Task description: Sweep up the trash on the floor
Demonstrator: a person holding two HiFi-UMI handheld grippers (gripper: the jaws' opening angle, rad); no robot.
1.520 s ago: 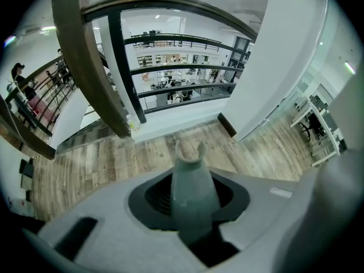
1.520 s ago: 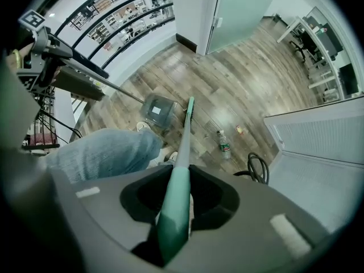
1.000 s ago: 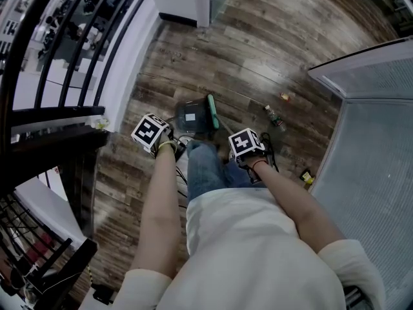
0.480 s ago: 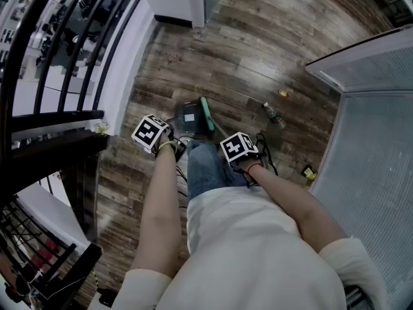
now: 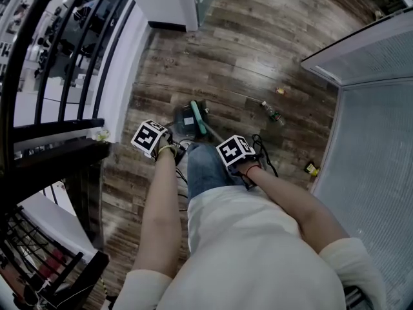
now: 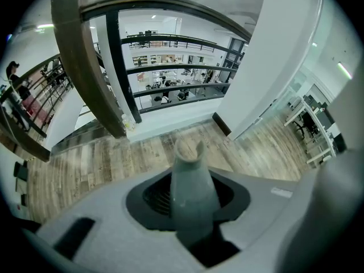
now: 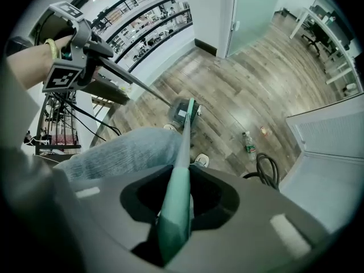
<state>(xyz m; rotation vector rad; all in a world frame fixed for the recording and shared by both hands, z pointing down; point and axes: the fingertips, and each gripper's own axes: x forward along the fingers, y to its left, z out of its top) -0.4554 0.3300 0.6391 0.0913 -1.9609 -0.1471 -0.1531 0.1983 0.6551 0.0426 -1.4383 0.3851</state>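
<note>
Currently left gripper (image 6: 193, 229) clamps grey dustpan handle (image 6: 191, 178); right gripper (image 7: 174, 220) clamps green broom handle (image 7: 183, 152), plastic bottle (image 7: 247, 143) beyond jaws

Your left gripper (image 5: 152, 139) held low, left of your leg (image 5: 203, 168), jaws closed on a grey handle (image 6: 192, 189), your right gripper (image 5: 235, 152) just right of it, jaws clamped on a green handle (image 7: 175, 212), both forearms (image 5: 158, 212) reaching down

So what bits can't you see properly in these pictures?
Small yellow scrap, head view: too small to name.
Dark grey dustpan, head view: too small to see if trash is inside.
Grey plastic handle, left gripper view: its lower part hides behind the left tongs.
</note>
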